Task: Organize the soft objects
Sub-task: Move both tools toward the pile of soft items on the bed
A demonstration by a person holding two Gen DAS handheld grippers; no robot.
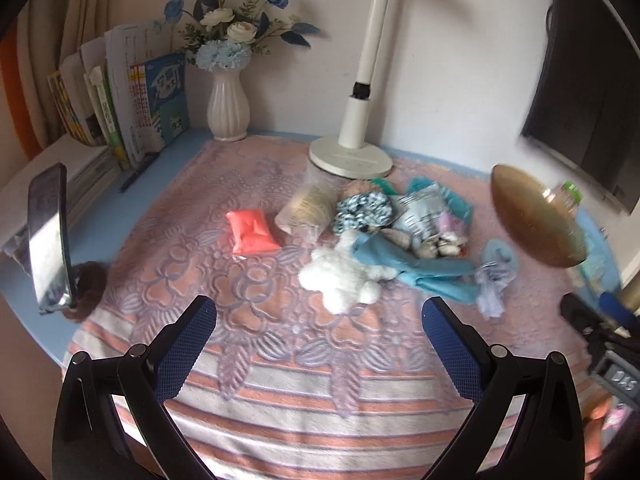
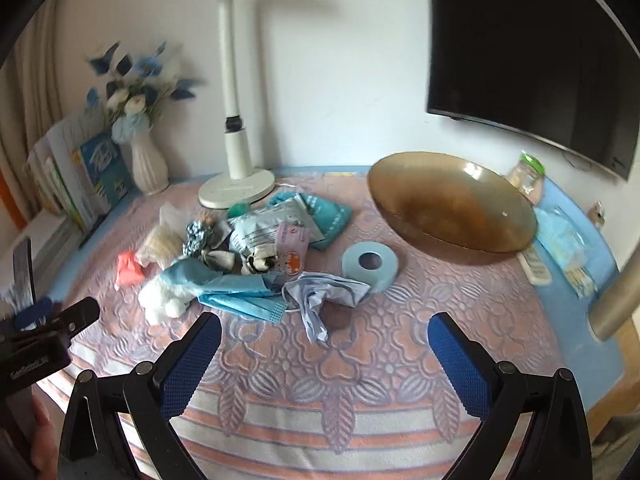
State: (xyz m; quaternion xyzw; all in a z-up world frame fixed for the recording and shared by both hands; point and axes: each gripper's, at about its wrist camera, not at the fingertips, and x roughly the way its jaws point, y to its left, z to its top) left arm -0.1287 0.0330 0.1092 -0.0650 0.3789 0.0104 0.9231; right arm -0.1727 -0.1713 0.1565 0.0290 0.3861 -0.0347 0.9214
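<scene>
A heap of soft things lies mid-table on a pink patterned blanket [image 1: 256, 320]: a white plush toy [image 1: 340, 276] [image 2: 162, 294], a blue cloth [image 1: 416, 266] [image 2: 236, 290], a pale crumpled mask [image 2: 320, 296], a patterned scrunchie [image 1: 360, 208] and soft pouches [image 2: 276, 220]. An orange-red packet [image 1: 252, 232] [image 2: 128, 268] lies apart on the left. A brown glass bowl [image 2: 452, 204] [image 1: 536, 216] sits at the right. My left gripper [image 1: 319, 316] hovers open short of the plush, empty. My right gripper [image 2: 324, 334] hovers open short of the mask, empty.
A white desk lamp [image 1: 352, 156] [image 2: 236, 188] and a vase of blue flowers [image 1: 228, 108] stand at the back. Books [image 1: 120, 108] lean at the left, a phone [image 1: 50, 236] stands upright. A blue tape roll [image 2: 370, 266], a remote [image 2: 534, 266] and a jar [image 2: 526, 176] lie right.
</scene>
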